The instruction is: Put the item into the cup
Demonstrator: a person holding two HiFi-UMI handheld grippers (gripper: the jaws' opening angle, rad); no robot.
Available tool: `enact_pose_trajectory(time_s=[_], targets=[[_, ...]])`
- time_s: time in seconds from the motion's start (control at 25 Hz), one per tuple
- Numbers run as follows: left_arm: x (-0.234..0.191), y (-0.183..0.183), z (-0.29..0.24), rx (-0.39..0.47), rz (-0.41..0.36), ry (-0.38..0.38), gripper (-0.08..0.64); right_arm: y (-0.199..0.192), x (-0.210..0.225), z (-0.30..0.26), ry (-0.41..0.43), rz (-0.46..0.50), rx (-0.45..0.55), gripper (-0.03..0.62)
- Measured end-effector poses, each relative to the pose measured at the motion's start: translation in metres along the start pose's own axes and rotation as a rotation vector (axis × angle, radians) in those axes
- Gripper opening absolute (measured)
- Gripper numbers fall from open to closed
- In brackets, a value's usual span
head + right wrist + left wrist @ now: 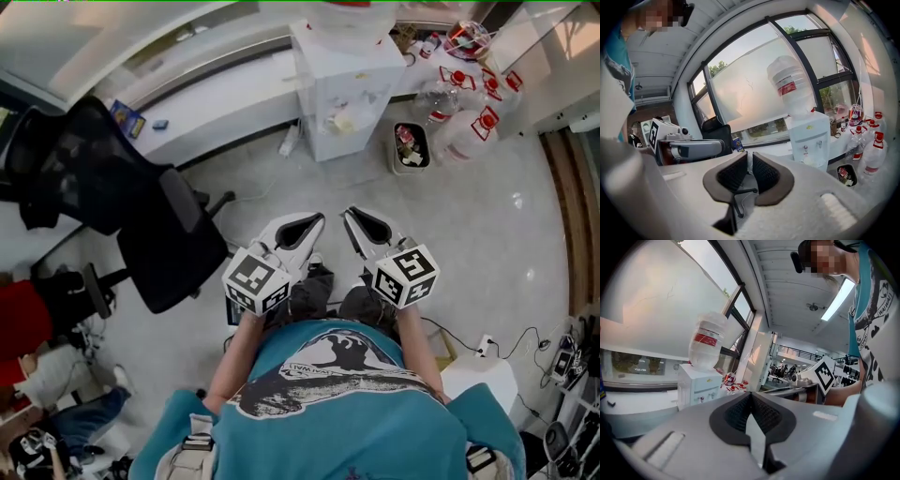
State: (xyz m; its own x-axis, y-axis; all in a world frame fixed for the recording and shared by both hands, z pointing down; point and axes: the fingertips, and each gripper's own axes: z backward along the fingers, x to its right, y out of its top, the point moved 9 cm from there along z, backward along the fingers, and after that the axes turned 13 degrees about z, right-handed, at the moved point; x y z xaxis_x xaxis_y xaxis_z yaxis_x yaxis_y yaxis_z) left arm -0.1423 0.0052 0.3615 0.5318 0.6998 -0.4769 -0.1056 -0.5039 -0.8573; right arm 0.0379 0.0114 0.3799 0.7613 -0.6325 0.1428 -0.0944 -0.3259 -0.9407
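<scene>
I see no cup and no loose item in any view. The person stands on a grey floor and holds both grippers in front of the body, pointing forward. My left gripper [314,217] [750,394] has its dark pads meeting at the tips, with nothing between them. My right gripper [349,214] [750,157] shows a thin slit between its pads, and nothing is in that slit. Each gripper sees the other's marker cube [825,373] [655,133] beside it.
A white water dispenser [347,84] with a bottle on top [790,86] stands ahead by the window ledge. A small bin [411,147] and several red-labelled bottles [469,112] lie to its right. A black office chair [141,206] is to the left. Cables [525,342] lie at the right.
</scene>
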Motion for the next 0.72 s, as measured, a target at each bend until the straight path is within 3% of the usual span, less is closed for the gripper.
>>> enact_pose_trajectory(time_s=[0.36, 0.72], targets=[[-0.016, 0.007, -0.007, 0.000, -0.001, -0.057, 0.002, 0.006, 0.004, -0.011, -0.045, 0.004, -0.014, 0.034], [-0.018, 0.005, -0.021, -0.026, 0.018, -0.053, 0.002, 0.006, 0.014, -0.006, -0.052, -0.004, -0.038, 0.034]])
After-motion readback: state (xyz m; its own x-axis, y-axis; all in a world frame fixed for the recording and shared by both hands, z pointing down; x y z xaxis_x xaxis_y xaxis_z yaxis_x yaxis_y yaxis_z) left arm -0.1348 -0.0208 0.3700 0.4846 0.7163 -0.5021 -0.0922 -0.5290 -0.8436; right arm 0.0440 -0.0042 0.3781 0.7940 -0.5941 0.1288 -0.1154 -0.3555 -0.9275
